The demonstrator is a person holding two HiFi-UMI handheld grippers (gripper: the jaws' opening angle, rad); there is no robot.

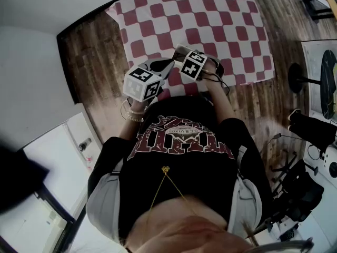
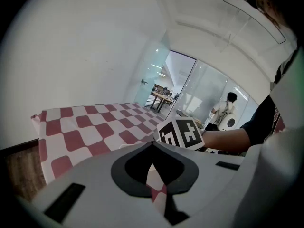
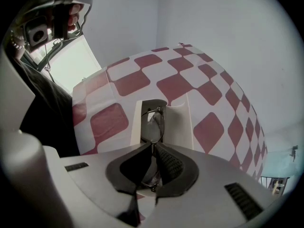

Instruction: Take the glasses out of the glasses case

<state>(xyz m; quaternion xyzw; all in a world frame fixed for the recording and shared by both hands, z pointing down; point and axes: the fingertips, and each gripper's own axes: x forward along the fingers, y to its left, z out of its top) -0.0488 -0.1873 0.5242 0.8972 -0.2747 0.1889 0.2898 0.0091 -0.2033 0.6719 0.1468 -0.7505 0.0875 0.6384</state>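
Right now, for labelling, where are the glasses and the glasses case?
glasses (image 3: pixel 154 125), right gripper view, upper lens.
glasses case (image 3: pixel 179 124), right gripper view, white right half.

L gripper (image 1: pixel 164 66) sits at 7 o'clock of R gripper (image 1: pixel 181 52), tips close, both over red-white check cloth (image 1: pixel 210 20), by its 6 o'clock edge; wood floor (image 1: pixel 100 51) around.

A red-and-white checkered tablecloth (image 1: pixel 210 20) covers the table on a dark wood floor (image 1: pixel 95 51) beside a white wall (image 1: pixel 31 62); beyond a glass partition (image 2: pixel 204 87) stands a person (image 2: pixel 224 109)
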